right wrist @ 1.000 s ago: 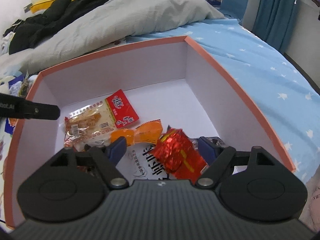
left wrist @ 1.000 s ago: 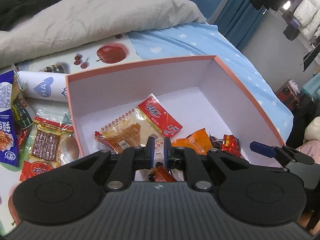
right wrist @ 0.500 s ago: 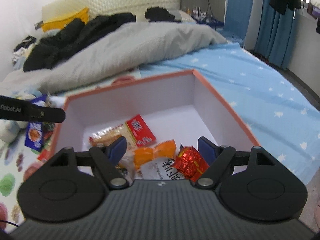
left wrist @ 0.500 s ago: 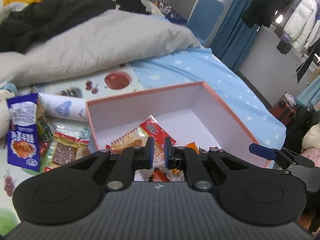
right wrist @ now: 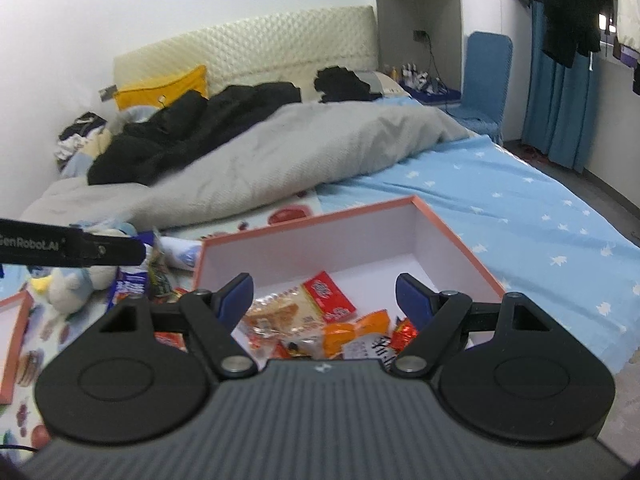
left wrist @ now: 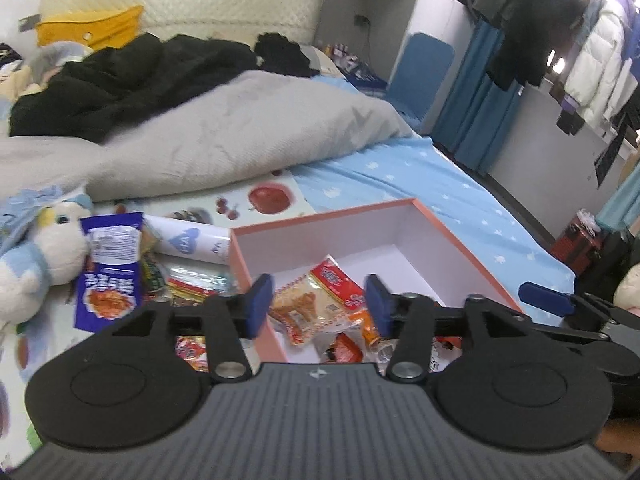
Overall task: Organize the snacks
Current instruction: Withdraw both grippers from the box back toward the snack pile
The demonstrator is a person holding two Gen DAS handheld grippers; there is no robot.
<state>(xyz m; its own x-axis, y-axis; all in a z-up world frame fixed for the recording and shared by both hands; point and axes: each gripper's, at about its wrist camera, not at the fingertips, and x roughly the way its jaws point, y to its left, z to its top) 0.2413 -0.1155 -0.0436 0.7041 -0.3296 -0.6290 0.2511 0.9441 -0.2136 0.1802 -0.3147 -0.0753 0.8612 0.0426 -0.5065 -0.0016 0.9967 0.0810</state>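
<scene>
Lying around the box, on the bed: a rumpled grey quilt (left wrist: 248, 136) behind it, black clothing (left wrist: 132, 80) heaped beyond, a yellow cushion (left wrist: 90, 28) against the cream padded headboard (right wrist: 248, 56). A light-blue star-print sheet (right wrist: 520, 200) runs along the box's right side; a fruit-print plastic mat (left wrist: 272, 200) lies under its left.

Left of the box, on the mat: a blue-and-white plush toy (left wrist: 36, 256), a tall purple snack bag (left wrist: 110, 272), a white roll with a blue heart mark (left wrist: 192, 240), and several small red and clear snack packets (left wrist: 192, 288), partly screened by the left gripper (left wrist: 318, 306).

Container: an open rectangular cardboard box with salmon-pink outside and white inside (right wrist: 312, 244). Contents, gathered at its near end: a clear packet of orange strips with a red label (right wrist: 304, 304), an orange wrapper (right wrist: 356, 330), a red foil wrapper (right wrist: 404, 328), a white packet with black lettering (right wrist: 370, 350). Its far end is bare.

Fingers: left pair just spread apart, released, nothing between them. Right gripper (right wrist: 324, 296) fingers spread wide, released, empty, above the box contents.

Hard to read: the box's near wall is hidden behind both gripper bodies; a second salmon-edged piece (right wrist: 14, 332) is cut off at the left edge of the right view; packet lettering blurred.
</scene>
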